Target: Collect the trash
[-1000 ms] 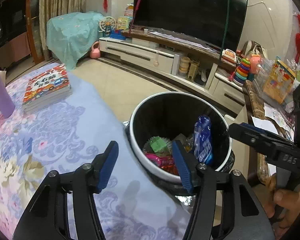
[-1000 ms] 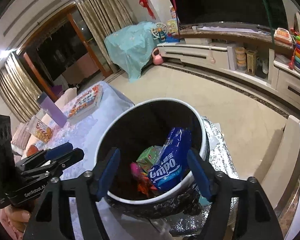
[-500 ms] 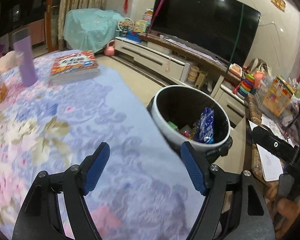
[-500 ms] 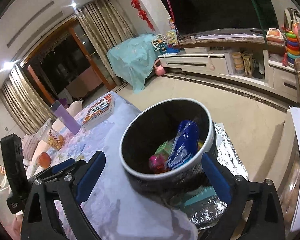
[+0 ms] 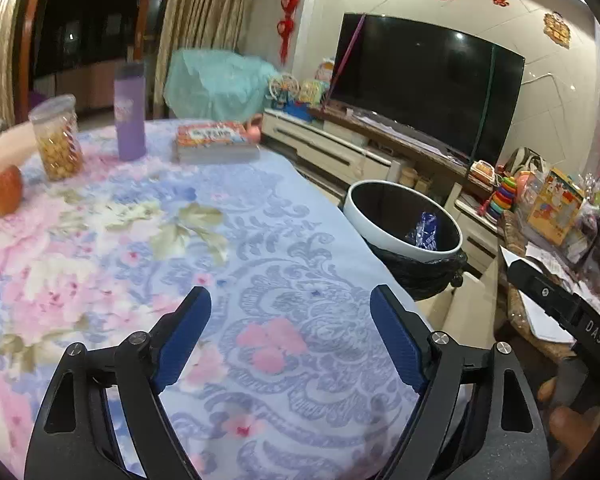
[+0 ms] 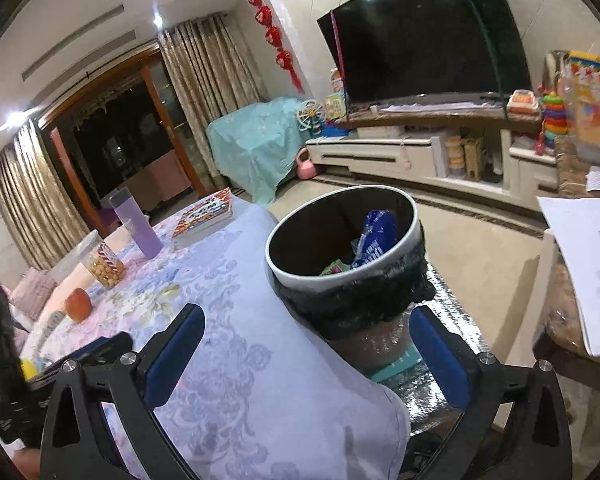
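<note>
While both grippers pull back from the bin [image 6: 342, 276], my jaws are opening, empty.
Blue wrapper [image 6: 374, 236] now lies inside it; next I scan the bench [image 5: 260, 264] for trash.

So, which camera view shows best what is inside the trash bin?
The right wrist view: the trash bin opens toward it, showing the blue wrapper and green packet. The left wrist view shows only the wrapper.
</note>
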Demonstrator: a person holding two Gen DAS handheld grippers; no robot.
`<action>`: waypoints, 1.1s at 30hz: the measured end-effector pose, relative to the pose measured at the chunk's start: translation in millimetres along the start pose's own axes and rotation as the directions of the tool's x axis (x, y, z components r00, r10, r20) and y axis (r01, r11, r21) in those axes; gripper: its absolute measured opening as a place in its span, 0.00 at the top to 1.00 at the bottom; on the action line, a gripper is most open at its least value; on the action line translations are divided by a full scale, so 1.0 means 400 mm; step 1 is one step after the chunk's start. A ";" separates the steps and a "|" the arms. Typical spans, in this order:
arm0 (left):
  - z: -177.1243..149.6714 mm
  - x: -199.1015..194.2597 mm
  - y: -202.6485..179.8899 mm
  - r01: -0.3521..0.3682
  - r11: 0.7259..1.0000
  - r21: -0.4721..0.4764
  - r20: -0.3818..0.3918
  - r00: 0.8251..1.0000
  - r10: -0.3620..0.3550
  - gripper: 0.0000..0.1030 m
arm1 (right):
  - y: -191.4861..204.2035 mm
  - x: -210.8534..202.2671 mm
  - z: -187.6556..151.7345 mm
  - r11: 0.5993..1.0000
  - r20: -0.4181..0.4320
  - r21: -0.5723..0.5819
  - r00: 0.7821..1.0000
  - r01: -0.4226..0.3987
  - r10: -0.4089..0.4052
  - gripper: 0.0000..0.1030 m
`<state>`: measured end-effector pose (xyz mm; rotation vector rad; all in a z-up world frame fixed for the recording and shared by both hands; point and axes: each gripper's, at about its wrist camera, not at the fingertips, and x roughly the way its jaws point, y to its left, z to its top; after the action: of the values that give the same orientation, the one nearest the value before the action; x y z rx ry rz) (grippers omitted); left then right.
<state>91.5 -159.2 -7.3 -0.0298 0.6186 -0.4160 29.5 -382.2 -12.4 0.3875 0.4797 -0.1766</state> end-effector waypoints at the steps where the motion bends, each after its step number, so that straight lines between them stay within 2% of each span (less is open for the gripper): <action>1: -0.004 -0.014 -0.001 -0.006 1.000 0.005 0.016 1.000 0.006 0.16 | 0.003 -0.009 -0.004 1.000 0.010 -0.008 1.000 0.006 -0.006 0.00; 5: -0.010 -0.070 -0.005 -0.019 1.000 0.016 0.083 0.996 0.017 0.11 | 0.031 -0.059 -0.014 0.998 0.071 -0.047 0.997 0.032 -0.028 0.00; 8: -0.016 -0.114 -0.009 -0.059 0.998 0.028 0.156 0.986 0.054 0.00 | 0.057 -0.117 -0.006 0.995 0.157 -0.083 0.987 0.057 -0.043 0.00; 11: -0.033 -0.150 -0.009 -0.111 0.993 0.031 0.225 0.969 0.101 0.00 | 0.074 -0.152 -0.014 0.990 0.223 -0.110 0.973 0.085 -0.059 0.00; 14: -0.053 -0.165 -0.006 -0.154 0.988 0.031 0.259 0.956 0.141 0.00 | 0.085 -0.161 -0.036 0.984 0.255 -0.126 0.963 0.124 -0.088 0.00; 19: -0.083 -0.172 0.003 -0.191 0.981 0.030 0.264 0.948 0.176 0.00 | 0.090 -0.150 -0.073 0.983 0.259 -0.127 0.961 0.135 -0.099 0.00; 24: -0.098 -0.191 0.009 -0.197 0.980 0.012 0.272 0.944 0.186 0.00 | 0.091 -0.170 -0.097 0.983 0.283 -0.128 0.955 0.129 -0.088 0.00; 27: -0.105 -0.200 0.005 -0.215 0.977 0.013 0.283 0.937 0.203 0.00 | 0.092 -0.173 -0.106 0.983 0.284 -0.132 0.955 0.129 -0.087 0.00; 33: -0.117 -0.210 -0.001 -0.227 0.974 0.024 0.285 0.935 0.211 0.00 | 0.095 -0.176 -0.121 0.983 0.274 -0.141 0.959 0.119 -0.076 0.00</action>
<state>3.0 -122.4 1.3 0.0339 0.3239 -0.2061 -42.2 -322.7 -5.7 0.1820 0.2432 -0.2815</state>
